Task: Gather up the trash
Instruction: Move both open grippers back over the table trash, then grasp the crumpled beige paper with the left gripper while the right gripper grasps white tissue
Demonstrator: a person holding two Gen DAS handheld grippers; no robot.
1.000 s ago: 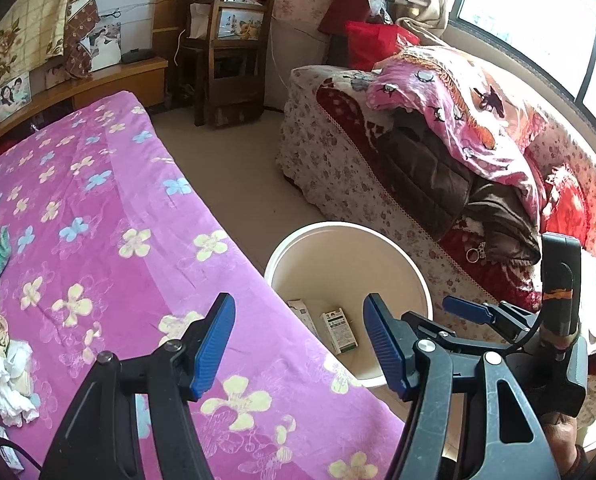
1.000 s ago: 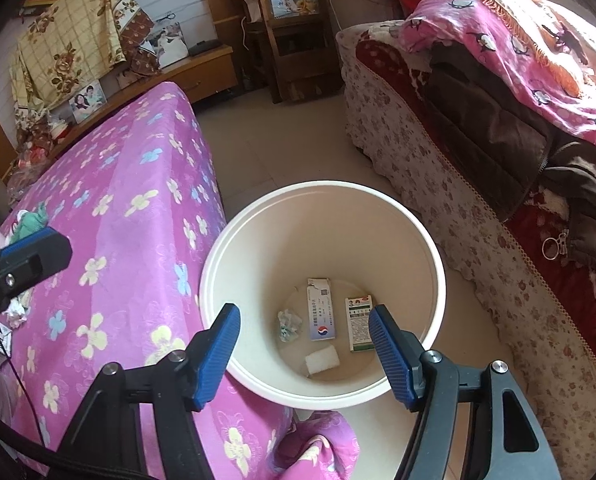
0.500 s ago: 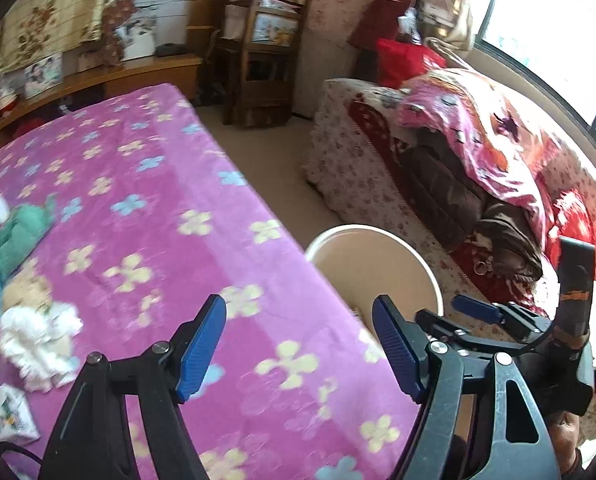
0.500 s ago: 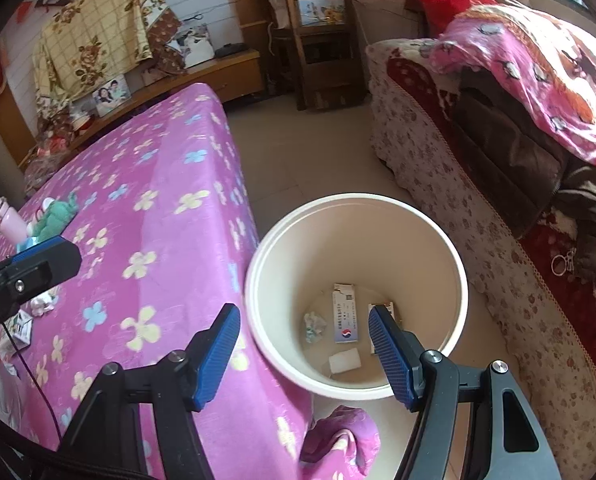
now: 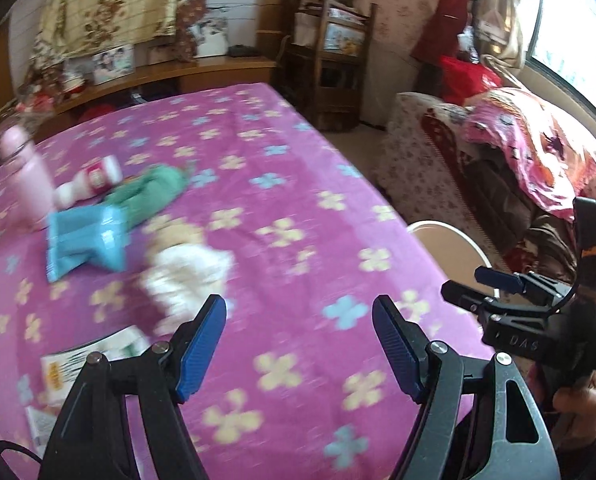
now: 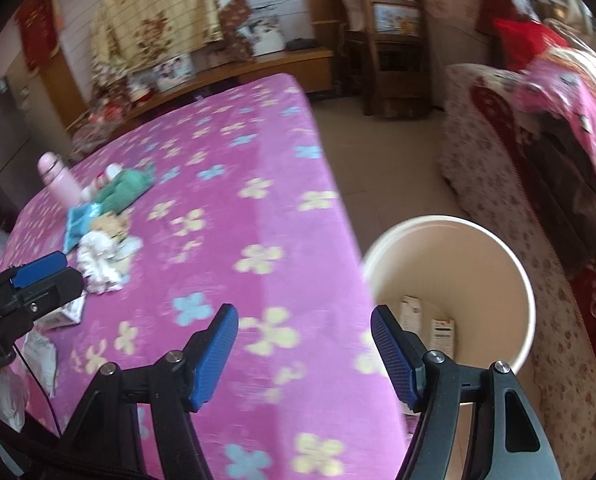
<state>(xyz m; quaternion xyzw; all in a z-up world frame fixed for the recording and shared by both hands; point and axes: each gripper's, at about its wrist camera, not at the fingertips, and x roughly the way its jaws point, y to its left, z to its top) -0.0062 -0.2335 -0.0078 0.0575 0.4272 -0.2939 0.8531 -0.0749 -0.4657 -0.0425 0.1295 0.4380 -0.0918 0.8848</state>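
Crumpled white tissue (image 5: 186, 276) (image 6: 98, 264) lies on the purple flowered bed cover (image 5: 290, 168), with a printed paper packet (image 5: 94, 356) (image 6: 64, 312) beside it near the bed's edge. My left gripper (image 5: 298, 304) hovers open over the cover, just right of the tissue, nothing between its blue pads. My right gripper (image 6: 303, 310) is open and empty above the bed's edge. The white bin (image 6: 526, 292) (image 5: 449, 240) stands on the floor to its right and holds two small boxes (image 6: 411, 314). Each gripper shows in the other's view.
A pink bottle (image 5: 30, 184), a small red-and-white bottle (image 5: 94, 180), a green cloth (image 5: 150, 192) and a light blue item (image 5: 86, 240) lie further up the bed. A sofa piled with blankets (image 6: 517, 152) flanks the bin. A wooden chair (image 5: 329, 60) stands by the far wall.
Both grippers have swung left from over the bin to over the bed. The bin has slid to the right of both views and the tissue pile has come near the left gripper.
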